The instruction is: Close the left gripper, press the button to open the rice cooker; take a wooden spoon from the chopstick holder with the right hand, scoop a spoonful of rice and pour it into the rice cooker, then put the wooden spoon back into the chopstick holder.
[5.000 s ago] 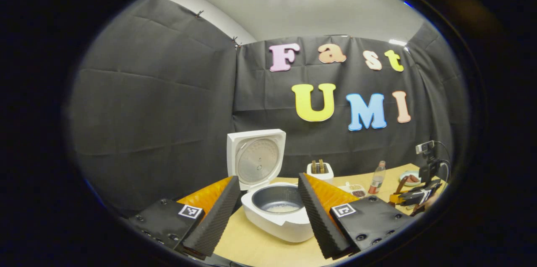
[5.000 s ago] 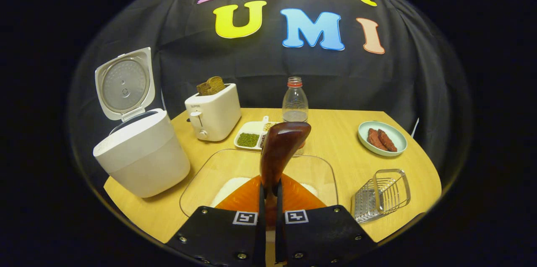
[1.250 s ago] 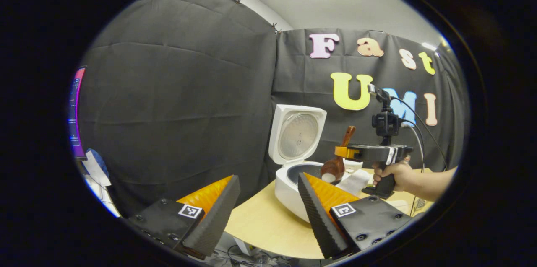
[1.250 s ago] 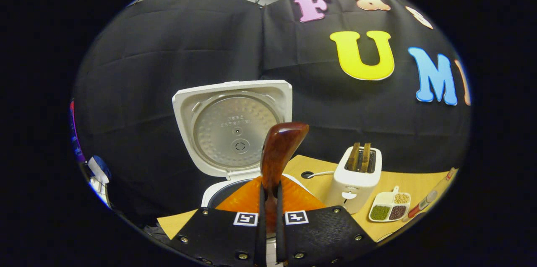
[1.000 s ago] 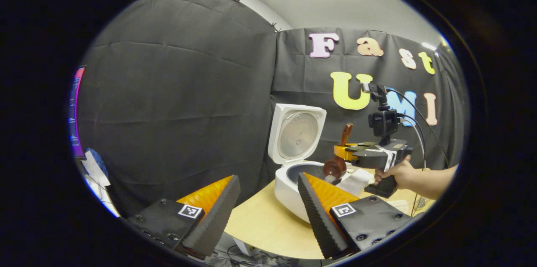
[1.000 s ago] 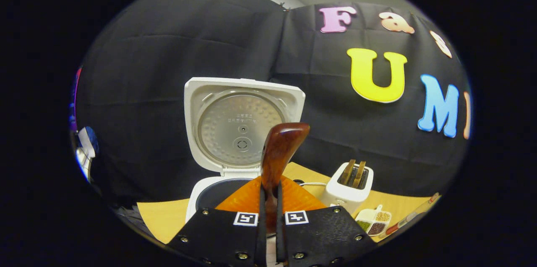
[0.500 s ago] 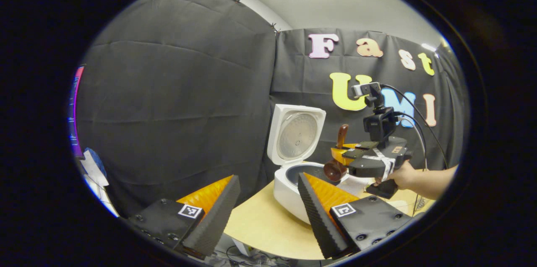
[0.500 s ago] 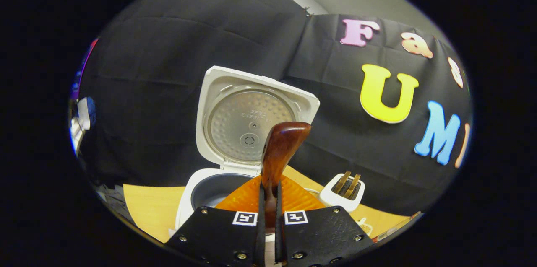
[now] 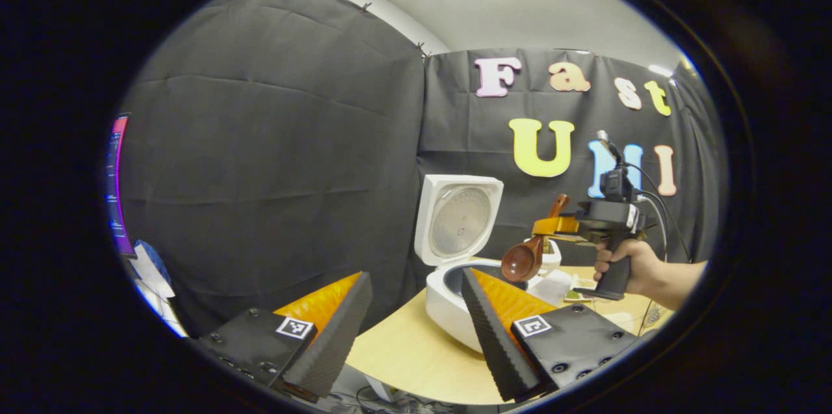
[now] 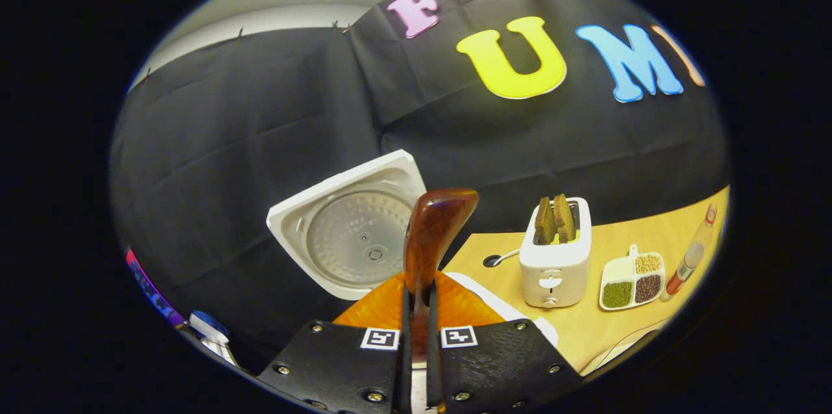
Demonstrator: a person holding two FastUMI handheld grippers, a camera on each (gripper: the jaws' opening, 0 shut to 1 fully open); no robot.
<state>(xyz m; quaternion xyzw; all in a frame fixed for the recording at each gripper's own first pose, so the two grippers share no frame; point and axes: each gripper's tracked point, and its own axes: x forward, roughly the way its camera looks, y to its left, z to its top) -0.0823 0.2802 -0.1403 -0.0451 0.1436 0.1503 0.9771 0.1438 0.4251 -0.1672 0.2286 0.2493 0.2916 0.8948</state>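
Rice cooker (image 9: 455,310) sits at the desk (image 9: 409,355) edge, its raised lid (image 9: 457,219) walling off the back. The wooden spoon (image 9: 528,251) in the right claw (image 9: 552,225) hangs over the open pot; the toaster (image 10: 556,261) stands just beside.

A white rice cooker (image 9: 455,300) sits with its lid (image 9: 457,219) standing open above the dark inner pot. A glossy reddish-brown wooden spoon (image 9: 524,259) hangs just above the cooker's rim, bowl lowest, handle slanting up away from the lid.
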